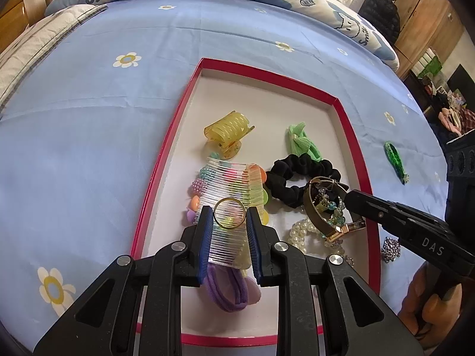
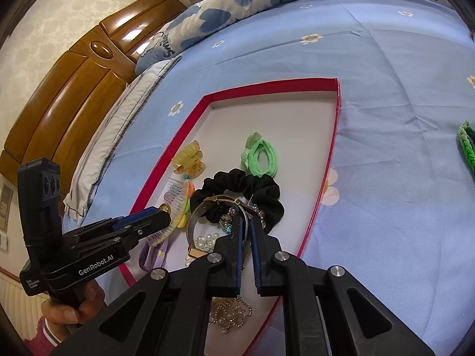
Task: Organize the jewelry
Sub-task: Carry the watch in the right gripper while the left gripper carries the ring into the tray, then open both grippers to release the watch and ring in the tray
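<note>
A thin gold ring (image 1: 229, 216) stands upright between the blue pads of my left gripper (image 1: 230, 218), which is shut on it just above a clear comb (image 1: 228, 184) with coloured beads. All this hangs over the red-rimmed white tray (image 1: 166, 160). My right gripper (image 2: 245, 225) points down at a watch with a grey mesh band (image 2: 196, 216) that lies on the black scrunchie (image 2: 255, 187). The band runs up between its fingers, and the jaws stand a narrow gap apart. From the left wrist view the right gripper (image 1: 351, 200) touches the watch (image 1: 314, 216) at its tip.
The tray also holds a yellow claw clip (image 1: 227, 132), a green hair tie (image 1: 302, 144), pearls (image 1: 302, 233), a purple hair tie (image 1: 227, 293) and a bead chain (image 2: 228, 314). A green braided band (image 1: 394, 160) and a sparkly piece (image 1: 390, 249) lie on the blue bedsheet. Pillows and a wooden headboard (image 2: 74, 89) stand behind.
</note>
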